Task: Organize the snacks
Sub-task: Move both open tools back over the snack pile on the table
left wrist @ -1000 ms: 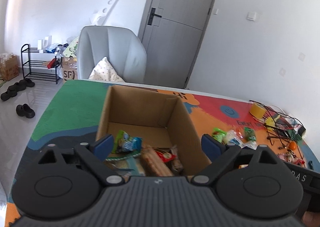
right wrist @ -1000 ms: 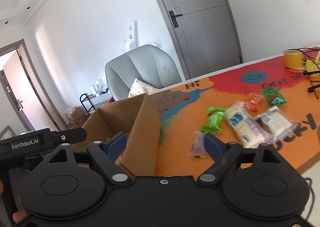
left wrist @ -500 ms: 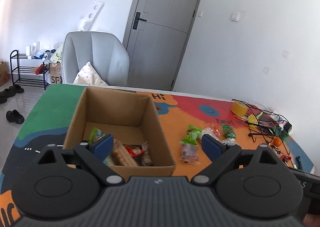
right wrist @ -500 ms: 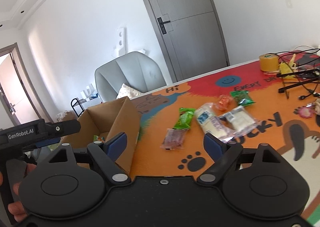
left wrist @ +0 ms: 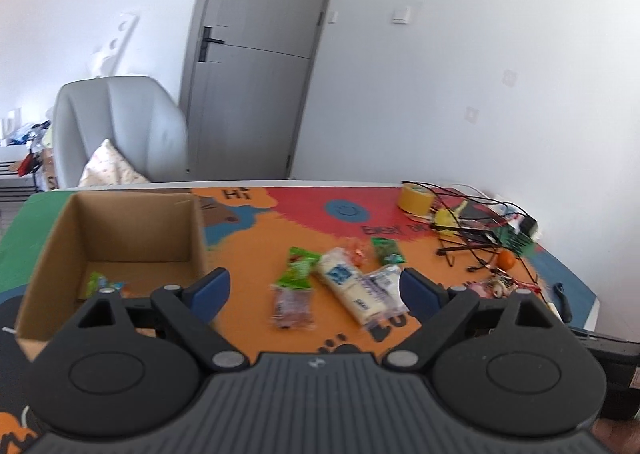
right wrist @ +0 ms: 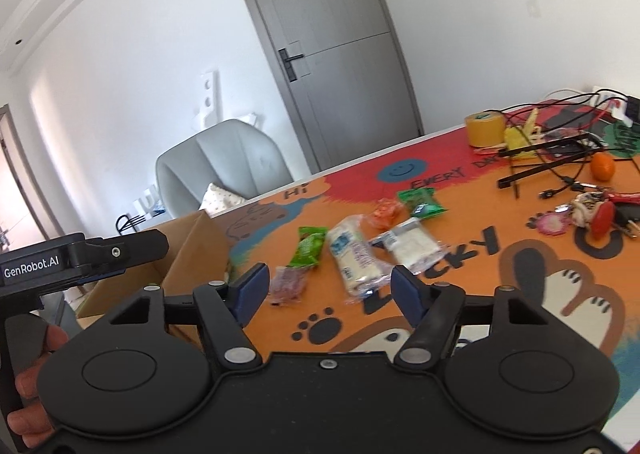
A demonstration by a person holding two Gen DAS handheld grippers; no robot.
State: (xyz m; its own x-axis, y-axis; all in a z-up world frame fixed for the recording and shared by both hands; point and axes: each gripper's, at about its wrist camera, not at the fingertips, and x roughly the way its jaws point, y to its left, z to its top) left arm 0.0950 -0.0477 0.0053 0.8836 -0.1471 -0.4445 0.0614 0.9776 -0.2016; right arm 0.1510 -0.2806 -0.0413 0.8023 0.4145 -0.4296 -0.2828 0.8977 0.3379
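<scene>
An open cardboard box (left wrist: 120, 230) stands on the table's left and holds a green snack packet (left wrist: 98, 282); it also shows in the right wrist view (right wrist: 188, 250). Several loose snacks lie to its right: a green packet (left wrist: 300, 268) (right wrist: 310, 248), a clear reddish packet (left wrist: 292, 304) (right wrist: 288, 282), a long white packet (left wrist: 346, 286) (right wrist: 354, 258), a second white packet (right wrist: 412, 244), an orange one (right wrist: 384, 210) and a dark green one (right wrist: 420, 202). My left gripper (left wrist: 314, 290) is open and empty above the snacks. My right gripper (right wrist: 330, 290) is open and empty near them.
A yellow tape roll (left wrist: 414, 198), tangled cables (left wrist: 472, 230), an orange fruit (right wrist: 602, 166) and keys (right wrist: 592, 213) lie at the table's right end. A grey chair (left wrist: 116, 129) stands behind the table, beside a grey door (left wrist: 256, 61).
Both grippers have swung right, from the box toward the loose snacks. The box has shifted to the left in both views. Both stay open and empty.
</scene>
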